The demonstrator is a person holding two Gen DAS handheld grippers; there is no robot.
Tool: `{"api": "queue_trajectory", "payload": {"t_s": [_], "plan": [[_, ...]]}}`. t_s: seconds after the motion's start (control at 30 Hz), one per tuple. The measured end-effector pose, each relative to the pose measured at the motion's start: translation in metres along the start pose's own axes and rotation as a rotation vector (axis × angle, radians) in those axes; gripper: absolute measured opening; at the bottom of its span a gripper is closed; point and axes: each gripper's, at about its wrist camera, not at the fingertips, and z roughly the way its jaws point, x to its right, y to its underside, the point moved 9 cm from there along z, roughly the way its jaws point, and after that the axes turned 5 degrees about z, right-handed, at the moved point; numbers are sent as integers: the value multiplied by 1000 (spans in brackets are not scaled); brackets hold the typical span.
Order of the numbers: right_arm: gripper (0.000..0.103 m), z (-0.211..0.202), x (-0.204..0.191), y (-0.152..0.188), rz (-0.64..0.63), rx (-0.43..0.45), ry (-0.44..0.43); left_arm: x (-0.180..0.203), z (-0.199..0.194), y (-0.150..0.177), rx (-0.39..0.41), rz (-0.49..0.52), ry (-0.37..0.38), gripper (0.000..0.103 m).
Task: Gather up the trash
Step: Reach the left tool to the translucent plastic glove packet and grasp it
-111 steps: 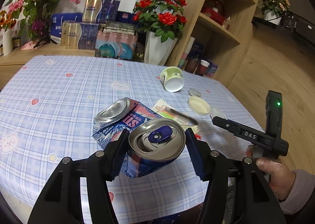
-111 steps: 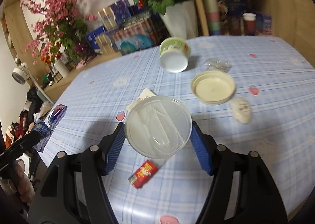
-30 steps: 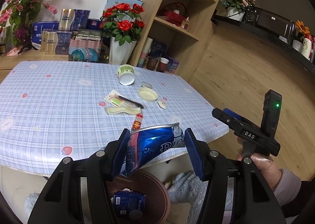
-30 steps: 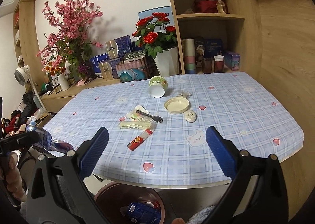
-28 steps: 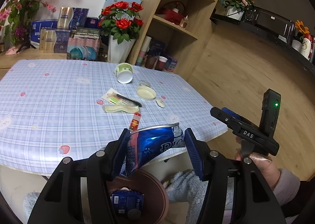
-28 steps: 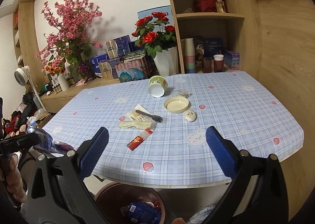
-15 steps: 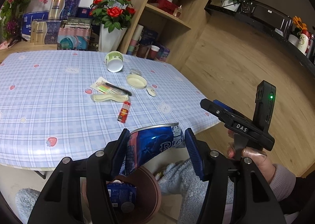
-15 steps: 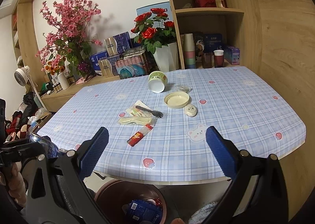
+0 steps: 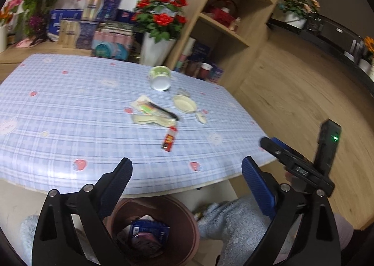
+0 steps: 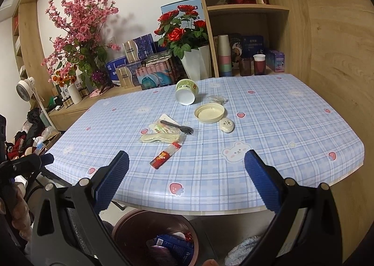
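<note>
My left gripper [image 9: 187, 174] is open and empty above the brown trash bin [image 9: 184, 217], which stands under the table's near edge. A crushed blue can [image 9: 149, 231] lies inside the bin. My right gripper [image 10: 185, 172] is open and empty, over the bin [image 10: 131, 221] too. On the blue checked table [image 10: 268, 125] lie a red wrapper [image 10: 164, 156], a black fork [image 10: 177, 127] on packets, a cream lid [image 10: 210, 113], a white oval packet [image 10: 226, 125], a clear wrapper [image 10: 217, 99] and a tipped green-and-white cup [image 10: 186, 94].
A white vase of red roses [image 10: 196, 60], boxes and a pink blossom plant [image 10: 79, 39] stand behind the table. Wooden shelves [image 10: 245, 32] with cups are at the back right. A light blue fluffy mat [image 9: 233, 226] lies by the bin.
My left gripper has opened and let go of the crushed blue can, which now lies in the bin. The right gripper stays open and has shifted slightly.
</note>
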Motion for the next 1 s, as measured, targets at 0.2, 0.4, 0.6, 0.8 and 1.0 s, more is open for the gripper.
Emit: {"api": "queue_trajectory", "payload": {"t_s": [0.2, 0.4, 0.6, 0.8, 1.0], "plan": [[97, 2, 4, 2, 3, -1, 12, -25, 0, 3, -7, -27, -82, 93], [97, 9, 11, 7, 11, -18, 23, -38, 6, 9, -20, -39, -109, 93], [97, 20, 20, 12, 18, -31, 41, -42, 19, 13, -46, -22, -119, 93], [97, 39, 30, 18, 7, -50, 59, -50, 40, 11, -84, 13, -133, 93], [97, 65, 40, 11, -9, -48, 70, -55, 73, -3, -115, 80, -125, 92]]}}
